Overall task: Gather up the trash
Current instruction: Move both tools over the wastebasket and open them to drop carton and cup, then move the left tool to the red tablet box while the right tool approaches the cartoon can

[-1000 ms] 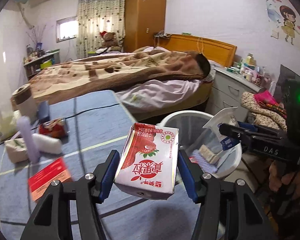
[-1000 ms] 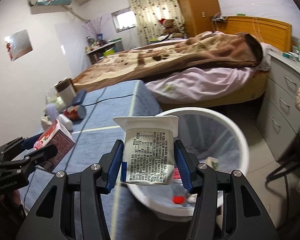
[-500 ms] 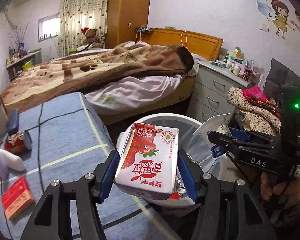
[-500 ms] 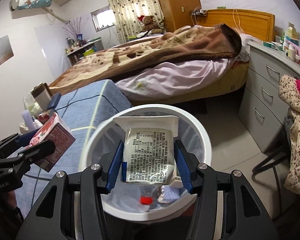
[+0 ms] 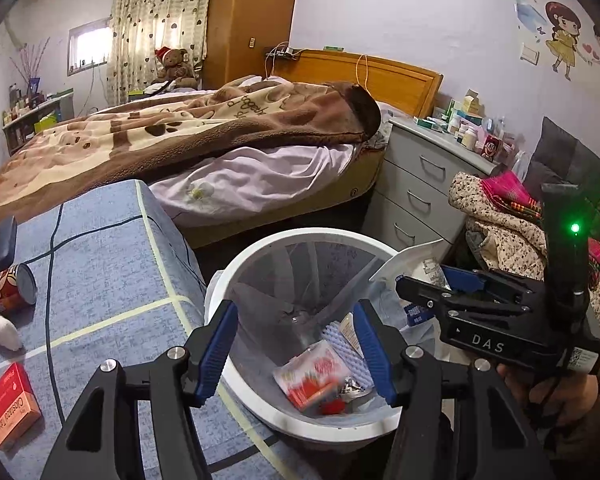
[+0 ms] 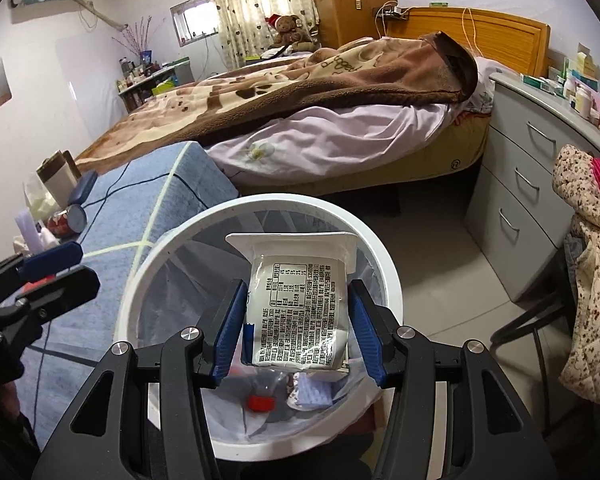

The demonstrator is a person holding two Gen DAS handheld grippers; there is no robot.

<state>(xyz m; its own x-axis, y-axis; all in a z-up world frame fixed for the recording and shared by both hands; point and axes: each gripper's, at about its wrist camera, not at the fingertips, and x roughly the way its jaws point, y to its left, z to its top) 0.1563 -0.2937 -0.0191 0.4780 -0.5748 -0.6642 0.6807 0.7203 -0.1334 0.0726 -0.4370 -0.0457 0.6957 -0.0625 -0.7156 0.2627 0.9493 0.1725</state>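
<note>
My left gripper (image 5: 296, 348) is open and empty above the white trash bin (image 5: 260, 256). The red milk carton (image 5: 312, 374) lies inside the bin among other trash. My right gripper (image 6: 298, 334) is shut on a white yogurt cup (image 6: 298, 300) and holds it over the same bin (image 6: 380, 264). The right gripper also shows in the left wrist view (image 5: 428, 292), at the bin's right rim. The left gripper shows in the right wrist view (image 6: 56, 268), left of the bin.
A blue table (image 5: 100, 264) left of the bin holds a red can (image 5: 8, 288), an orange box (image 5: 10, 412) and a black cable. A bed (image 5: 180, 140) lies behind. Grey drawers (image 5: 420, 184) and a chair with clothes (image 5: 512, 220) stand at the right.
My left gripper opened and the red milk carton dropped into the bin. My right gripper moved further over the bin with the yogurt cup.
</note>
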